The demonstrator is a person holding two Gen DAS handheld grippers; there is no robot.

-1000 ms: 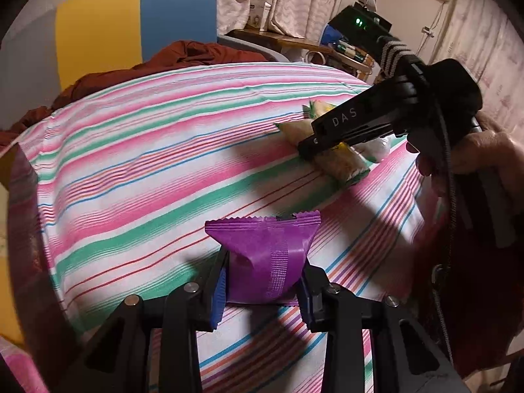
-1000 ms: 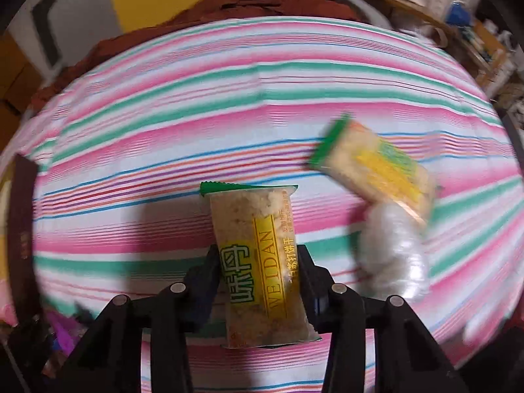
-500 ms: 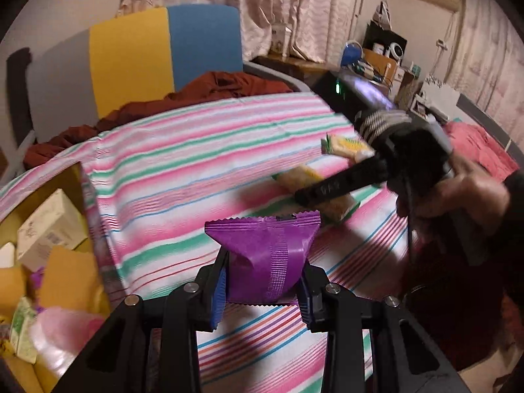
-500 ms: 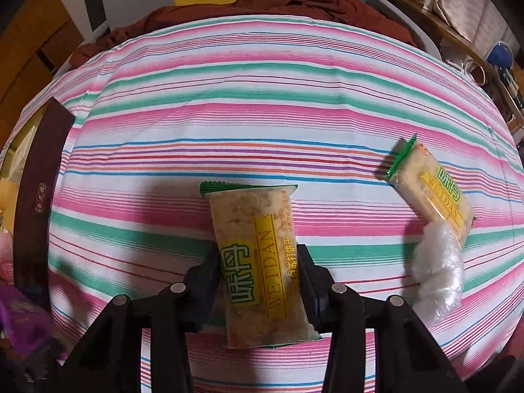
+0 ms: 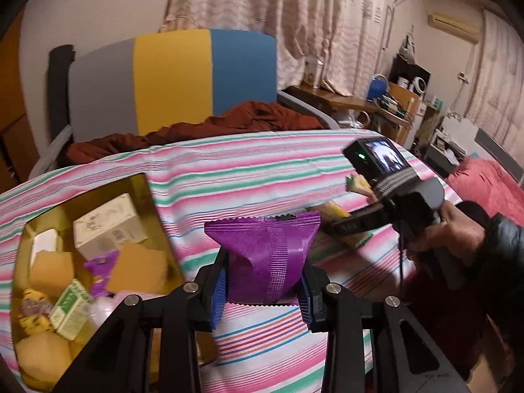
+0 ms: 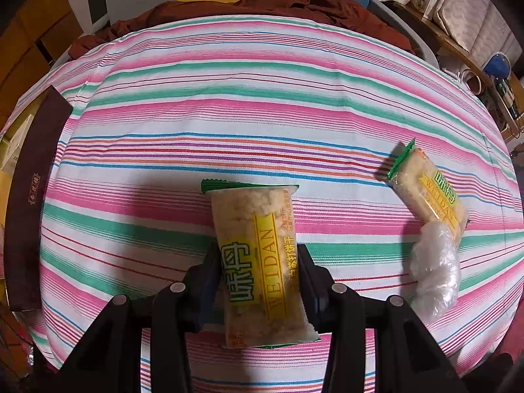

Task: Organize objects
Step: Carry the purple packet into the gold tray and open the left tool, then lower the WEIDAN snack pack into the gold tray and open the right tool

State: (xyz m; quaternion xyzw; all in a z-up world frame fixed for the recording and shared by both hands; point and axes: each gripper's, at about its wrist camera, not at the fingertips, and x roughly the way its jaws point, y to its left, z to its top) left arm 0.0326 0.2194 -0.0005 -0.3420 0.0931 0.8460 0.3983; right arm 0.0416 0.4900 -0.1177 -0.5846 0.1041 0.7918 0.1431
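The gold box (image 5: 154,203) of blurred snack items is cropped at the left edge; left gripper (image 5: 262,290) pinches a crinkled purple foil packet (image 5: 265,255) above the striped cloth (image 5: 249,177); right gripper (image 6: 258,281) pinches a yellow-labelled clear biscuit packet (image 6: 258,262).

The right claw (image 6: 258,271) clamps a WEIDAN cracker packet (image 6: 258,262) above the striped cloth (image 6: 229,104).

Dim warm light, fisheye-bent edges
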